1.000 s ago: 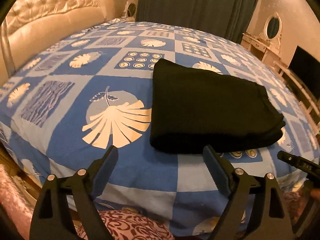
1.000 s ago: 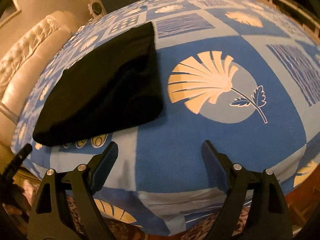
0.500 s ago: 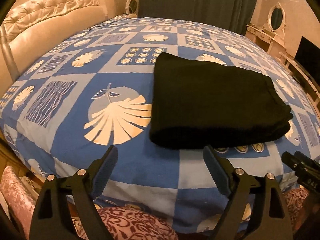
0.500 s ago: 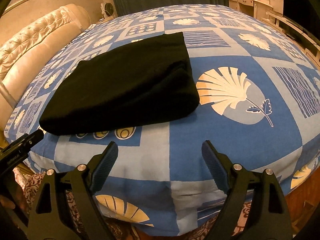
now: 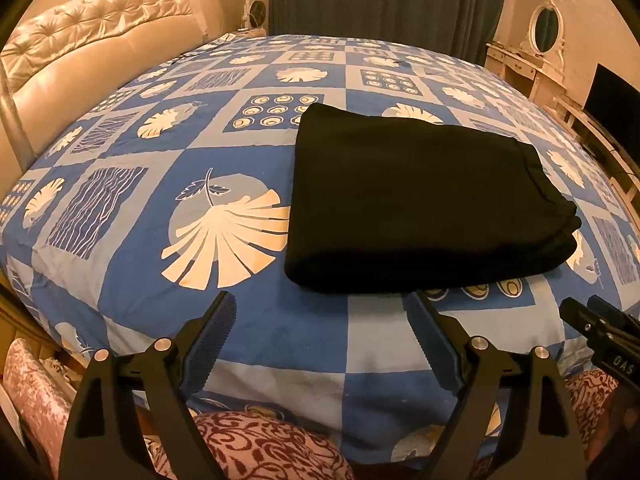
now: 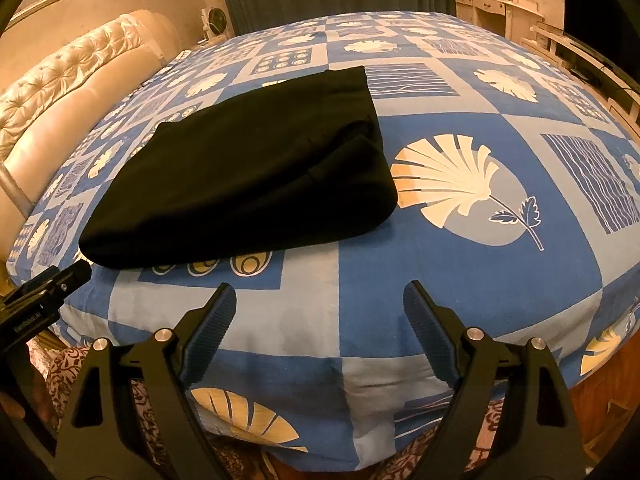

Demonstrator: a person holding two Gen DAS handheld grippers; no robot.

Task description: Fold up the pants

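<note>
The black pants (image 5: 416, 196) lie folded into a thick flat rectangle on the blue patterned bedspread (image 5: 248, 320); they also show in the right wrist view (image 6: 248, 176). My left gripper (image 5: 320, 312) is open and empty, held above the bed's near edge just short of the pants' front fold. My right gripper (image 6: 318, 300) is open and empty, over the near edge to the right of the pants. The right gripper's tip shows at the left wrist view's right edge (image 5: 600, 332); the left gripper's tip shows at the right wrist view's left edge (image 6: 44, 292).
A cream tufted headboard (image 5: 92, 48) runs along the left. Dark curtains (image 5: 384, 0) hang behind the bed. A vanity with an oval mirror (image 5: 540, 40) and a dark TV screen (image 5: 612, 96) stand at the right. Patterned pink fabric (image 5: 256, 448) lies below the bed's edge.
Both grippers have drawn back and risen from the bed, and the right one has turned left, so the pants sit more centred. The pants have not moved.
</note>
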